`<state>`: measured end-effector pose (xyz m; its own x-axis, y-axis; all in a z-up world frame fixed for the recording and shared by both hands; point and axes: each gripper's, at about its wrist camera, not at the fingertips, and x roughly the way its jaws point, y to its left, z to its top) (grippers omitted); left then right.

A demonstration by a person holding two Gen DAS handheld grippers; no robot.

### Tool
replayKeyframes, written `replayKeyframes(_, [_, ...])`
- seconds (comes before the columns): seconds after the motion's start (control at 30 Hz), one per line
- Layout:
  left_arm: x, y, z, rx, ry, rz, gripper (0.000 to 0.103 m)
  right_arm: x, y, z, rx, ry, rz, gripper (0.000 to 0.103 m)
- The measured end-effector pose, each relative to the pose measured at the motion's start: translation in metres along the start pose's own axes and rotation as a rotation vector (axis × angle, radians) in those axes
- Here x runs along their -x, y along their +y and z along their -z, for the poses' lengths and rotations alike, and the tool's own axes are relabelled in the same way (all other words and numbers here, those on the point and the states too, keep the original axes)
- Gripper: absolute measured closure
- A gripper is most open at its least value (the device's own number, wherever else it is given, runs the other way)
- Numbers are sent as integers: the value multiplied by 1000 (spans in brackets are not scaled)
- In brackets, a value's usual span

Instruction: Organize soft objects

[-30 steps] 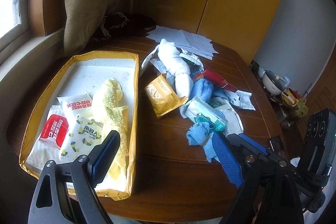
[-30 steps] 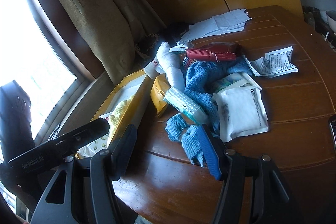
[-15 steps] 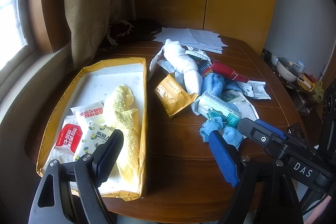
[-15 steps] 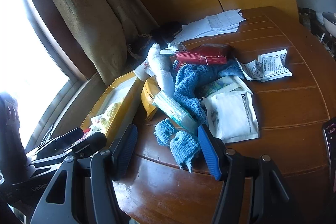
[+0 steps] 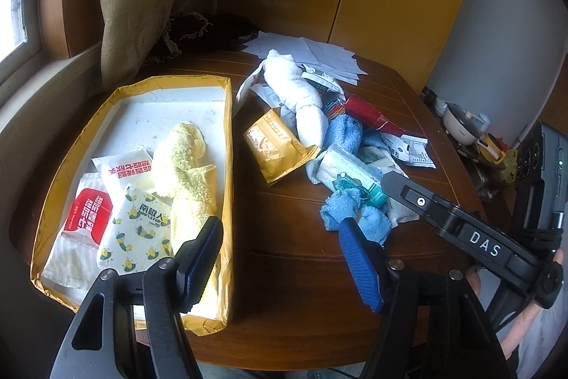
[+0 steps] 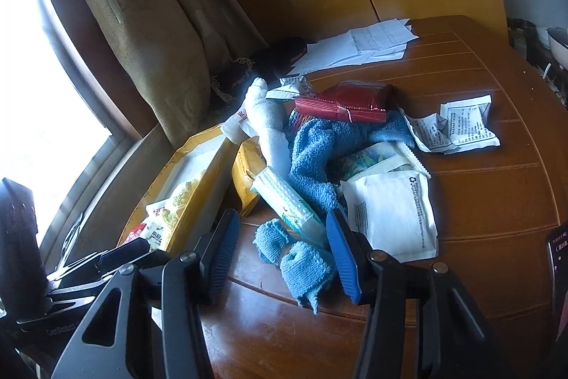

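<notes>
A blue towel (image 6: 316,151) lies in a heap on the wooden table, and its loose end (image 6: 298,258) lies between the jaws of my right gripper (image 6: 284,251). Those jaws are closing, and the pads stand clear of the cloth. My left gripper (image 5: 280,258) hovers over bare table beside the yellow tray (image 5: 227,130); its jaws are closing on nothing. A yellow fluffy towel (image 5: 184,166) and several packets lie in the tray. A white rolled towel (image 5: 301,98) rests at the back of the heap.
The heap also holds a gold packet (image 5: 273,148), a tissue pack (image 6: 287,201), a white sachet (image 6: 390,212) and a red packet (image 6: 344,105). Papers (image 6: 362,45) lie at the table's far edge. A curtain (image 6: 142,23) hangs at the left by the window.
Both grippers' jaws have narrowed. In the left wrist view the right gripper has reached further in over the heap. The blue towel's end now sits a little deeper between the right jaws.
</notes>
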<state>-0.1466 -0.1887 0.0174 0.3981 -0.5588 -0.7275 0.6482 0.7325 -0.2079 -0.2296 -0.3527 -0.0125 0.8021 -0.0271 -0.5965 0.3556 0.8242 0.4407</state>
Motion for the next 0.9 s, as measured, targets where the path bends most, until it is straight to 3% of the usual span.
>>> replayKeyframes(0.3, [-3,2,-3,23,17,26,31,-39,-1,-10,48,53,8,66])
replayKeyframes(0.37, [-6,1,-4,21,24,39,31,-45,-3,-8,50,76,12,78])
replayKeyframes(0.5, [-18,-7,-5,15,76,86,31,-32,-5,-6,42,46,-6,89])
replayKeyframes(0.7, [-45,-30,-9,-6,160,149,31,2,-23,-10,-31,-38,-54,90])
replayKeyframes(0.9, [-75,-50,-11,-43,221,111,31,23,-43,-8,-111,-82,-84,91])
